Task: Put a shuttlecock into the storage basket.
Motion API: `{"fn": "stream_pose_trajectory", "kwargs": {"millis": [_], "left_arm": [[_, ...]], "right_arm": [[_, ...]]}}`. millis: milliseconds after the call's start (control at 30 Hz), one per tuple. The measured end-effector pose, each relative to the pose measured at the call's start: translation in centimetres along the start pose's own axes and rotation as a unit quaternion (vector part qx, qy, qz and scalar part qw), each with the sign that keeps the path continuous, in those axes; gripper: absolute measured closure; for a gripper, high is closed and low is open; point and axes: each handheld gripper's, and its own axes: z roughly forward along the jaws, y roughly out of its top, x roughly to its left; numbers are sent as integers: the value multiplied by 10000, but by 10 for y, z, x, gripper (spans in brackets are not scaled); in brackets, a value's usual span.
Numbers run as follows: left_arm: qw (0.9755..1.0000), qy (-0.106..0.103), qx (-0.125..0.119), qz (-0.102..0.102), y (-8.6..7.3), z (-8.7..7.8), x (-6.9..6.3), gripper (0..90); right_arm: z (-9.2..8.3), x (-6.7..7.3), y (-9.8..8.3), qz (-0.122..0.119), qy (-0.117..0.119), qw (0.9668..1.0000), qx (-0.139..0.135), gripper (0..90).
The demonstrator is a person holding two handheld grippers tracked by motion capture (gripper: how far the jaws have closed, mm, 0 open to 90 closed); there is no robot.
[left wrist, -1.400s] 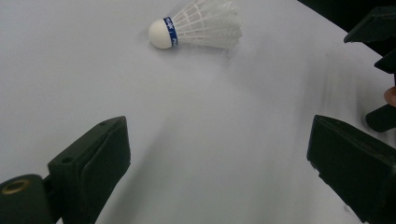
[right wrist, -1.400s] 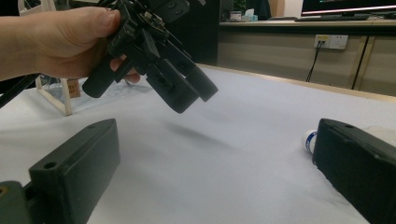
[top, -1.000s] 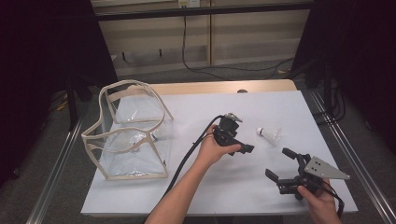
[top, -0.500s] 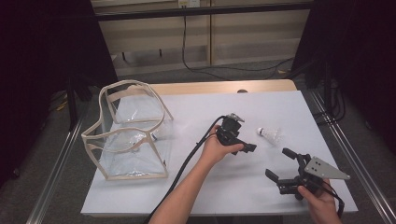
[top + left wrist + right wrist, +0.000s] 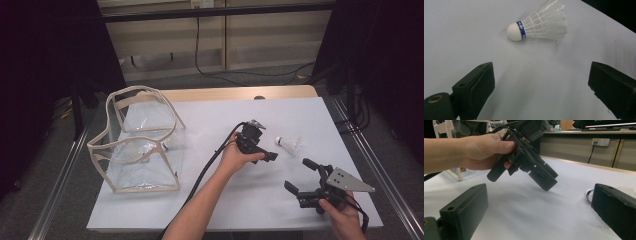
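High view: we aim our left gripper [image 5: 260, 150] at the shuttlecock [image 5: 290, 144] on the white surface [image 5: 210, 200].
From left to right we see a clear bag [image 5: 137, 142], our left gripper with jaws wide and empty, the shuttlecock lying just beyond them, then our right gripper [image 5: 302, 175], jaws also wide, nearer us.

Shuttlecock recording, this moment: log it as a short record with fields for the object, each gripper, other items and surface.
object: shuttlecock, white, blue band at the cork, lying on its side
left gripper: open, aimed at the shuttlecock, apart from it
right gripper: open, holds nothing, near the table's front right
other items: clear bag with beige trim, standing open at the left
surface: white table
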Motion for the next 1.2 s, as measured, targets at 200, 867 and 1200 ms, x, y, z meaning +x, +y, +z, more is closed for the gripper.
{"fn": "stream_pose_trajectory", "kwargs": {"millis": [200,867,1200], "left_arm": [[10000,27,-36,11,1,3,1,71],[9998,85,-21,182,9,17,9,96],[9995,153,23,266,13,28,13,129]], "right_arm": [[0,0,0,-3,-10,10000,-3,6],[0,0,0,17,-27,10000,-5,6],[-1,-1,0,8,-14,10000,-22,6]]}}
